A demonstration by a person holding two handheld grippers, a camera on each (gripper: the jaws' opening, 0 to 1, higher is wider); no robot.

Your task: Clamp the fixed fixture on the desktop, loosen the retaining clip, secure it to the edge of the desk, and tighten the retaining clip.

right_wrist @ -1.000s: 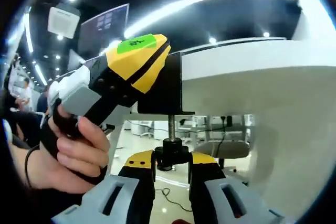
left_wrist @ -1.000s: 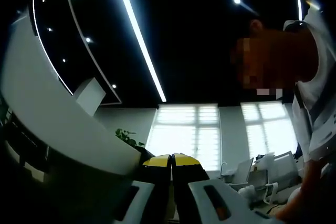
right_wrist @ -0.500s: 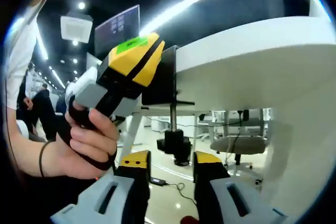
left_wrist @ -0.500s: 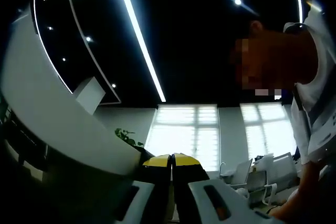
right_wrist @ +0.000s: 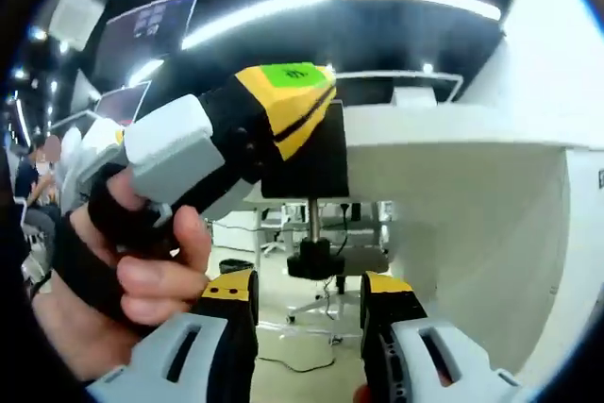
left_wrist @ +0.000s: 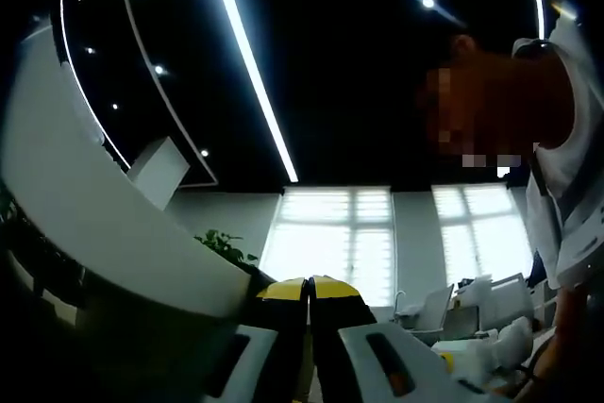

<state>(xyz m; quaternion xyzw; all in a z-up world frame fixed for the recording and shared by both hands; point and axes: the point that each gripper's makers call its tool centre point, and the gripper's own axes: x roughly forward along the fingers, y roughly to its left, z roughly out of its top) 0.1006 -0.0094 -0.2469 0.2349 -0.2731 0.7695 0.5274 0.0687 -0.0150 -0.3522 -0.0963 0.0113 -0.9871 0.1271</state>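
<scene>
The black fixture point(right_wrist: 316, 162) sits on the edge of the white desk point(right_wrist: 453, 167), with its threaded screw point(right_wrist: 312, 219) hanging below and a black knob point(right_wrist: 314, 261) at the screw's end. In the right gripper view a hand point(right_wrist: 132, 271) holds my left gripper point(right_wrist: 288, 101), whose yellow jaws are shut on the fixture's top. My right gripper point(right_wrist: 310, 292) is open under the desk, its tips either side of the knob and apart from it. In the left gripper view my left gripper point(left_wrist: 309, 286) has its jaws pressed together beside the desk point(left_wrist: 85, 214).
A person point(left_wrist: 566, 167) leans in on the right of the left gripper view. A plant point(left_wrist: 222, 247) and bright windows point(left_wrist: 349, 243) lie beyond. Under the desk are an office chair point(right_wrist: 363, 261) and cables point(right_wrist: 293, 356) on the floor.
My right gripper was shut on the screw knob, then let go, opened wide and drew back a little. The left gripper has kept its hold and place.
</scene>
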